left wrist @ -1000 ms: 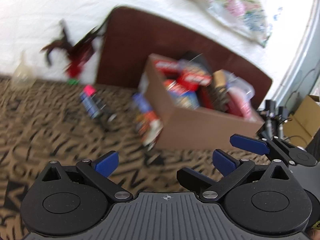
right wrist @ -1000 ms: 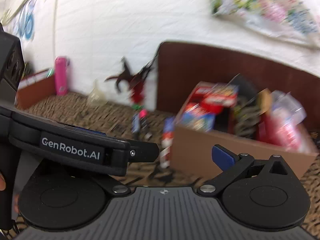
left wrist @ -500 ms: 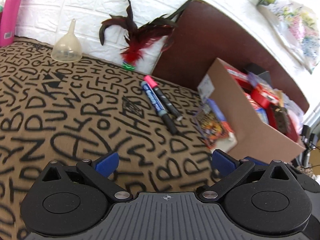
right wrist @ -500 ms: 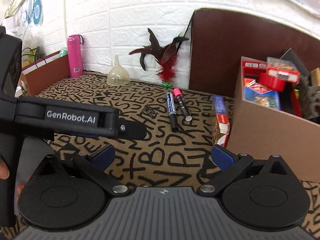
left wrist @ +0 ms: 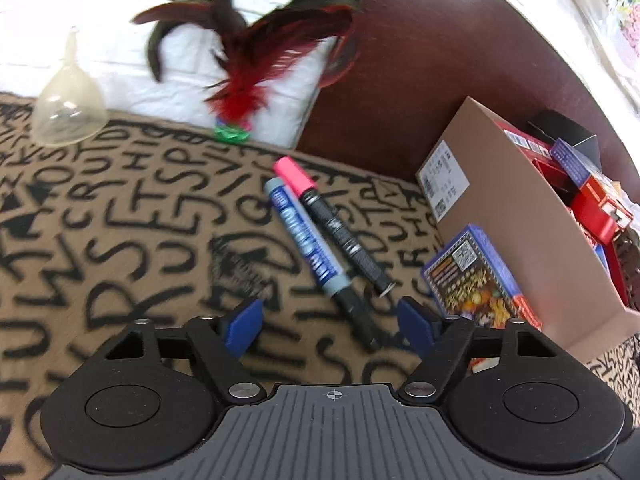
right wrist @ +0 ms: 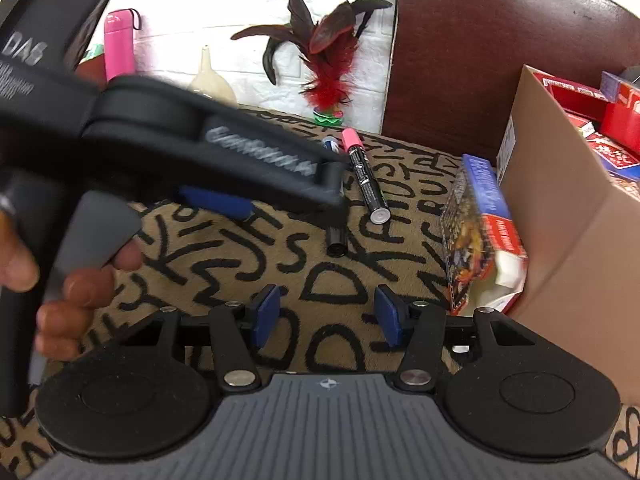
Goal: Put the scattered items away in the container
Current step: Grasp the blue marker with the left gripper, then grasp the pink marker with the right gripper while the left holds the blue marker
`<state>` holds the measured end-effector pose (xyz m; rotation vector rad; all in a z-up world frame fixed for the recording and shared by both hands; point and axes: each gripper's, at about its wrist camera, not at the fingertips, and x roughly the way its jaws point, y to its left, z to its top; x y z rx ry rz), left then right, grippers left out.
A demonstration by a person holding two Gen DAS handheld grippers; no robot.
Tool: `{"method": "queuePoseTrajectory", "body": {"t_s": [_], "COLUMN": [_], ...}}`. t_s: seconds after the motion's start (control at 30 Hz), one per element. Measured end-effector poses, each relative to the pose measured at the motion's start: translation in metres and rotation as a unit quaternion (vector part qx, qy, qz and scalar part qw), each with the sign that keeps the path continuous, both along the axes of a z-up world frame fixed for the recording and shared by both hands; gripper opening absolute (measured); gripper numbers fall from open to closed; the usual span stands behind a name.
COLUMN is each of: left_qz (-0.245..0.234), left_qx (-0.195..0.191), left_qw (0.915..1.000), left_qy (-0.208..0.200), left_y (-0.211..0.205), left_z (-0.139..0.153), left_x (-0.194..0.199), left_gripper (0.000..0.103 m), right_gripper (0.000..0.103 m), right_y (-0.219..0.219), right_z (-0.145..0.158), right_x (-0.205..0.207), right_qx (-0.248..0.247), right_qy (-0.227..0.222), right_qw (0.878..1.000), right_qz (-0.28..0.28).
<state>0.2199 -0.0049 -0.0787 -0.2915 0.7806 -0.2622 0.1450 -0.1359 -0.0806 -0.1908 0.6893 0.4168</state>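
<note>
Where the tan cloth printed with black letters (left wrist: 120,216) meets the white brick wall, a clear plastic funnel (left wrist: 66,108) and a red and dark feather shuttlecock with a green base (left wrist: 240,92) are seen standing at the back edge. The open brown cardboard box (left wrist: 516,216), already packed with red and blue packets, is placed at the right, against a dark brown panel (left wrist: 420,72). A blue and orange printed carton (left wrist: 476,280) is leaned against the box's near wall. A blue-labelled marker (left wrist: 308,244) and a black marker with a pink cap (left wrist: 328,216) are laid side by side, touching, on open cloth left of the carton.

The left gripper (left wrist: 330,322) is noted closing, pads not yet pressing, the blue marker's dark tip between them. The right gripper (right wrist: 326,314) is noted closing over bare cloth, nothing grasped. The left hand (right wrist: 60,280) is visible on its handle.
</note>
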Motion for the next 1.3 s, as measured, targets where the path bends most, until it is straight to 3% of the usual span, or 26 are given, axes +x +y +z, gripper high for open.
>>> {"method": "queuePoseTrajectory", "body": {"t_s": [0.1,0.17,0.23,0.33,0.47,0.83,0.87,0.93,0.97,1.0,1.3], "left_qz": [0.018,0.03,0.044,0.067,0.088,0.074,0.071,0.067,0.066,0.066,0.041], "left_qx": [0.034,0.03,0.018,0.005,0.015,0.017,0.019,0.022,0.022,0.022,0.027], "left_qw": [0.9992,0.9991,0.9989,0.9977,0.996,0.9968,0.9969,0.9971,0.9972,0.9973,0.9988], "left_qy": [-0.009,-0.008,0.0,0.004,-0.001,-0.026,-0.027,-0.027,-0.027,-0.025,-0.005], "left_y": [-0.005,0.002,0.016,0.037,0.053,0.059,0.059,0.059,0.059,0.059,0.057], "left_z": [-0.002,-0.003,-0.004,-0.003,-0.001,-0.008,-0.008,-0.009,-0.008,-0.008,-0.004], "left_x": [0.003,0.002,-0.001,-0.006,-0.015,-0.016,-0.016,-0.016,-0.017,-0.018,-0.071], "left_gripper": [0.048,0.026,0.014,0.014,0.014,0.015,0.015,0.014,0.014,0.013,0.012], "right_gripper": [0.058,0.058,0.058,0.058,0.058,0.058,0.057,0.043,0.025,0.017,0.017], "right_y": [0.001,0.002,0.002,0.003,0.007,0.027,0.027,0.024,0.023,0.023,0.012], "right_z": [0.0,0.0,0.001,0.002,0.004,0.002,-0.001,-0.004,-0.004,-0.003,0.002], "right_x": [0.002,0.001,0.001,0.002,0.01,0.053,0.057,0.062,0.062,0.061,-0.001], "right_qx": [-0.001,-0.007,-0.013,-0.02,-0.017,-0.034,-0.031,-0.011,-0.004,-0.004,0.005], "right_qy": [-0.003,-0.006,-0.009,-0.017,-0.024,-0.059,-0.053,-0.04,-0.038,-0.037,-0.007], "right_qw": [1.0,1.0,1.0,1.0,1.0,0.996,0.997,0.998,0.998,0.998,0.999], "right_qz": [0.001,0.003,0.004,0.002,-0.005,-0.051,-0.054,-0.054,-0.055,-0.055,-0.04]}}
